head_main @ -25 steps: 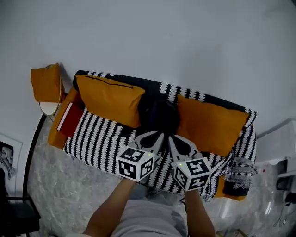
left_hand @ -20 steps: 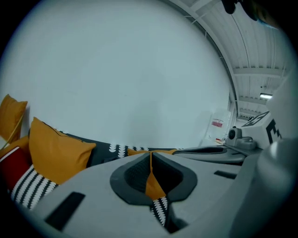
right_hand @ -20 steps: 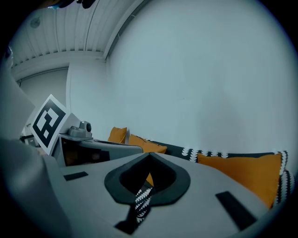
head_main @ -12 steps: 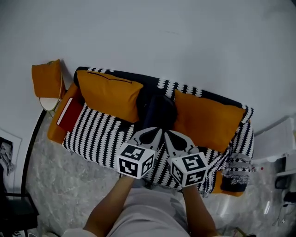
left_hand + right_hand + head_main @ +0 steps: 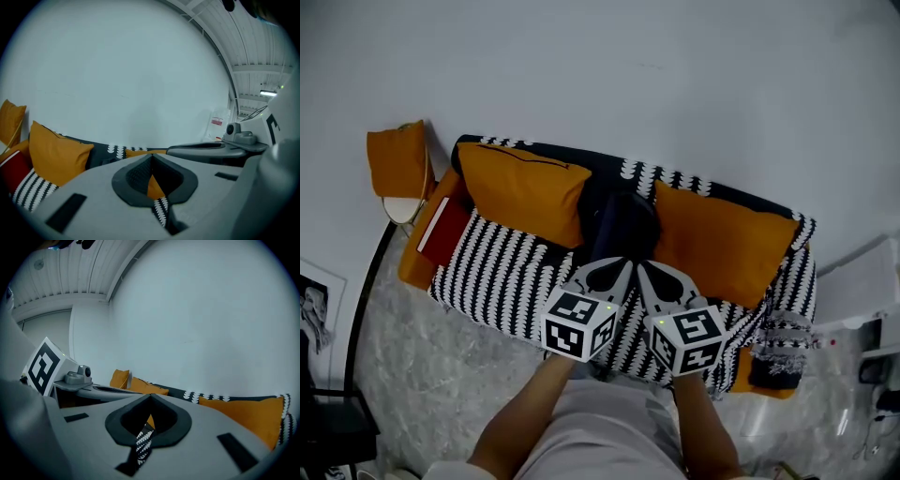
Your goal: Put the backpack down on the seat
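Observation:
A dark backpack (image 5: 623, 223) stands on the sofa seat (image 5: 502, 277), which has a black-and-white patterned cover. The backpack leans on the backrest between two orange cushions. Both grippers hover side by side just in front of it, near the seat's front edge. My left gripper (image 5: 614, 266) is shut, its tips meeting with nothing between them (image 5: 151, 155). My right gripper (image 5: 645, 268) is likewise shut and empty (image 5: 151, 395). Neither touches the backpack.
Orange cushions (image 5: 520, 192) (image 5: 722, 246) flank the backpack. A red item (image 5: 442, 236) lies on the left armrest, beside a small round table (image 5: 398, 214) bearing another orange cushion (image 5: 396, 159). A dark throw (image 5: 778, 352) hangs at the sofa's right end, near a white unit (image 5: 862, 291).
The left gripper has shifted slightly in front of the backpack. The backpack sits as before on the seat, and the right gripper has kept its place.

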A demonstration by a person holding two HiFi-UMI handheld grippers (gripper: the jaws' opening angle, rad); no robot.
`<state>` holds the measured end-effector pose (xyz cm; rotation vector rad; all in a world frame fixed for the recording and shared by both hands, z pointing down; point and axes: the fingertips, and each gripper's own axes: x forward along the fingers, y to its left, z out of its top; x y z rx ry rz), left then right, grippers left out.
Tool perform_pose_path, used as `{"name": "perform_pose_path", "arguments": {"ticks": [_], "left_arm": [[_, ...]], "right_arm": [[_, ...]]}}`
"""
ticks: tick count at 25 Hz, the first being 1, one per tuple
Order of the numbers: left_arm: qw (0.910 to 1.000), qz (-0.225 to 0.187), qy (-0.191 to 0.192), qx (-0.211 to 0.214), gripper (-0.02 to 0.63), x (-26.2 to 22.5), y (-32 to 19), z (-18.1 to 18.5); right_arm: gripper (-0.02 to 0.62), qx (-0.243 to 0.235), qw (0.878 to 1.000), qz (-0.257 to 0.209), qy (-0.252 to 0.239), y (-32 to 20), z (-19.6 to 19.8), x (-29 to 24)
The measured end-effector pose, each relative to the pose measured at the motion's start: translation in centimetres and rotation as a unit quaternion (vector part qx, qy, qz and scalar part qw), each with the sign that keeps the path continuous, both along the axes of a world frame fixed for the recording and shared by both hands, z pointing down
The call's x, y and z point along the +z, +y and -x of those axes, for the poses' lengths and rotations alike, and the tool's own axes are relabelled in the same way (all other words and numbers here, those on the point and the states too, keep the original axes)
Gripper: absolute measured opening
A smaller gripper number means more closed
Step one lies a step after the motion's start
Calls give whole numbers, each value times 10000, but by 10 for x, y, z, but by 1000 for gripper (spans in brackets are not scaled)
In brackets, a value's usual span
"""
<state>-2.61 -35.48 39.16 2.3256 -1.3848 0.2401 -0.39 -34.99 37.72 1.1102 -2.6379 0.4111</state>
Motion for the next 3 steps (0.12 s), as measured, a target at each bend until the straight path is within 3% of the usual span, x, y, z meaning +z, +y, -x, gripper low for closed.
{"name": "perform_pose_path", "arguments": {"ticks": [3], "left_arm": [[10000,3,-28,-5,6,1,-1,-1]], "right_arm": [[1,-11,10000,9,4,-1,-1,1]]}}
